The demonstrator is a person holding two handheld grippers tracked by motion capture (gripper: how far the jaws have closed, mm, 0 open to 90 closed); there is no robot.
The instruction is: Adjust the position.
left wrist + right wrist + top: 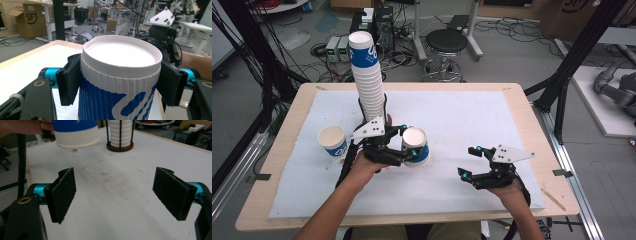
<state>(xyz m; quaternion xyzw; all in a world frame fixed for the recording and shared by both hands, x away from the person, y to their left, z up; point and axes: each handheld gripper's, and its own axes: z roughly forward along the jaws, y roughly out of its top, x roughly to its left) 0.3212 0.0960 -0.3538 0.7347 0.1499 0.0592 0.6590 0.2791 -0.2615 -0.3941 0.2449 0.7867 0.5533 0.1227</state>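
Left hand-held gripper [408, 142] pinching an upside-down paper cup [416, 146] just right of the tall cup stack [368, 80], near the middle of the white surface [462, 115]. Right hand-held gripper [469, 162] spread wide, holding nothing, at near right. Another cup [333, 140] upright at left.

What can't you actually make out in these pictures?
- Held cup: in the left gripper view, the frame's bottom edge cuts off its base.
- Cup stack: the right gripper view's top edge crops it.
- Logo on the standing cup: too small in the high view to read.
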